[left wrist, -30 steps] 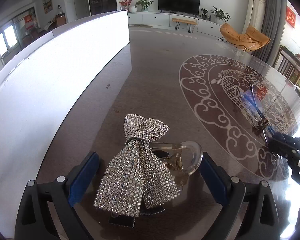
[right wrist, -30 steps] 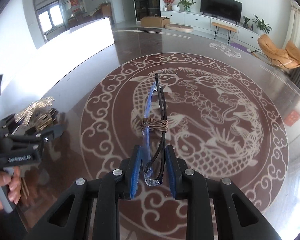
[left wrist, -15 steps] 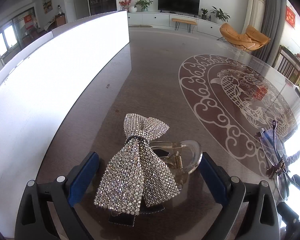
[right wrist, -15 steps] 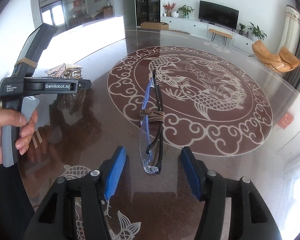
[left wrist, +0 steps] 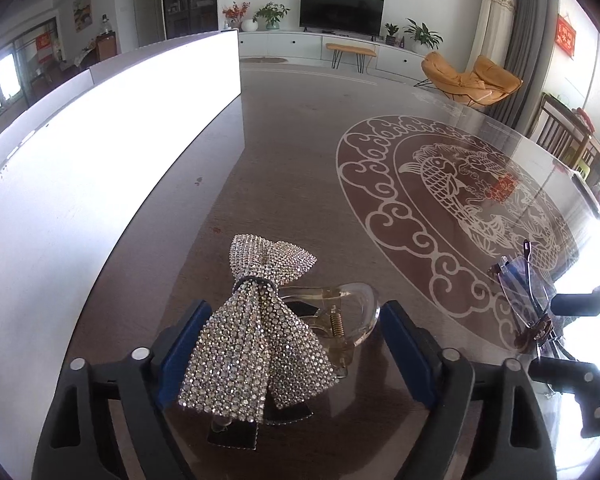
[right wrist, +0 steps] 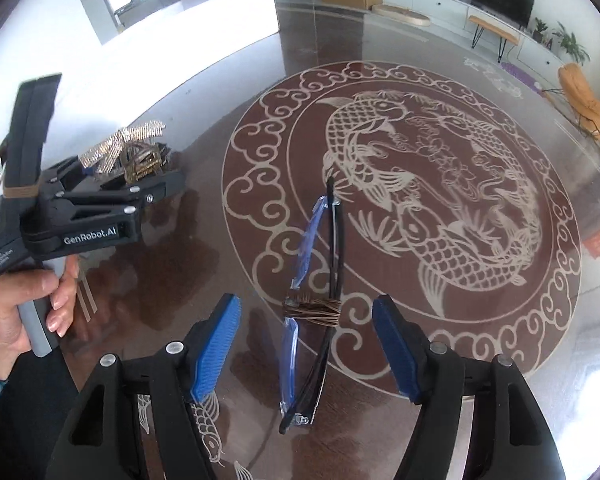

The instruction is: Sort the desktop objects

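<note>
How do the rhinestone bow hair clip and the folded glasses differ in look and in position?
The rhinestone bow hair clip is silver and glittering; the folded glasses are dark-framed with bluish lenses and a brown band around them. The clip lies between the left hand-held gripper's open fingers, the glasses between the right hand-held gripper's. Both rest ungripped on the glossy table.

A rhinestone-covered bow hair clip (left wrist: pixel 256 328) with a clear plastic claw and metal spring lies flat on the glossy dark tabletop, well apart from folded black-framed, blue-tinted glasses (right wrist: pixel 320 300), wrapped at the middle with a brown band, lying on their side.
</note>
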A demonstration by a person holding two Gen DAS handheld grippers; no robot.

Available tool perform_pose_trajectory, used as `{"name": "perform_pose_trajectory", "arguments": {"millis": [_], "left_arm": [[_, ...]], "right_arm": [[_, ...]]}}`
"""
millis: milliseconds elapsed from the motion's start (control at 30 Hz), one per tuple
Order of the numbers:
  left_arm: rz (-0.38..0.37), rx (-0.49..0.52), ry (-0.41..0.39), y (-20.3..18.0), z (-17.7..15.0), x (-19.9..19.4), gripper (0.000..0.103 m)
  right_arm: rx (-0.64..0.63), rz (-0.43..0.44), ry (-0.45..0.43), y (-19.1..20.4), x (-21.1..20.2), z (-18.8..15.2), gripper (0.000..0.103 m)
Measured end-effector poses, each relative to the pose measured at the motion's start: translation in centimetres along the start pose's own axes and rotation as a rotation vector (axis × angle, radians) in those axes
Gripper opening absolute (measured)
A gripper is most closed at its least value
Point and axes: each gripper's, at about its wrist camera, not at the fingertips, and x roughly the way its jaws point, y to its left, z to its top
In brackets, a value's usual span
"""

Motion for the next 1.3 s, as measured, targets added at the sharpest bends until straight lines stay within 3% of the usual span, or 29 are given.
{"name": "perform_pose_trajectory", "arguments": {"millis": [33,67,100,267,400,567,667,767,900,1033,1200,1267,1300], "left_arm": [[-0.008,0.005,-0.01,0.0,0.0,-0.1,0.057],[-0.022,0.008,-0.015,0.0,0.1,-0.2,0.048],[-0.056,-0.009,-0.016,0.2,0.1,-0.3,0.048],[-0.159,-0.099,-0.104,1.9,-0.2,-3.7,0.048],[-0.193,-0.145,-0.152,2.9,-0.8,-7.4,0.048],[-0.194,-0.187,-0.203,5.6,1.6,-12.9,0.048],[-0.155,-0.228,-0.248,10.0,3.9,-16.4,0.048],[-0.064,-0.264,-0.273,15.6,5.7,-18.8,0.048],[0.095,-0.322,-0.199,23.0,6.3,-17.9,0.048],[0.192,-0.369,-0.04,28.1,5.0,-13.9,0.048],[0.267,-0.401,0.092,30.5,3.3,-10.5,0.051],[0.262,-0.438,0.101,31.1,2.7,-10.3,0.068],[0.264,-0.452,0.081,31.1,2.5,-10.7,0.071]], "right_arm": [[-0.03,-0.026,0.009,0.6,0.4,0.0,0.049],[-0.059,-0.043,-0.009,1.2,0.5,0.0,0.043],[-0.072,-0.046,-0.02,1.4,0.5,0.0,0.03],[-0.024,-0.017,-0.057,0.7,-0.5,-0.2,0.03],[0.005,0.004,-0.124,0.0,-3.4,0.5,0.03],[-0.037,0.018,-0.178,0.9,-6.5,5.1,0.03],[-0.089,0.049,-0.224,3.4,-8.0,9.7,0.03],[-0.145,0.113,-0.288,8.1,-9.3,14.7,0.03],[-0.22,0.26,-0.321,16.1,-9.0,20.6,0.03],[-0.289,0.371,-0.256,24.4,-5.3,23.4,0.03],[-0.363,0.402,-0.081,31.2,1.1,23.5,0.033],[-0.388,0.364,-0.038,32.4,2.6,23.3,0.039],[-0.393,0.357,-0.041,32.4,2.8,23.0,0.052]]}}
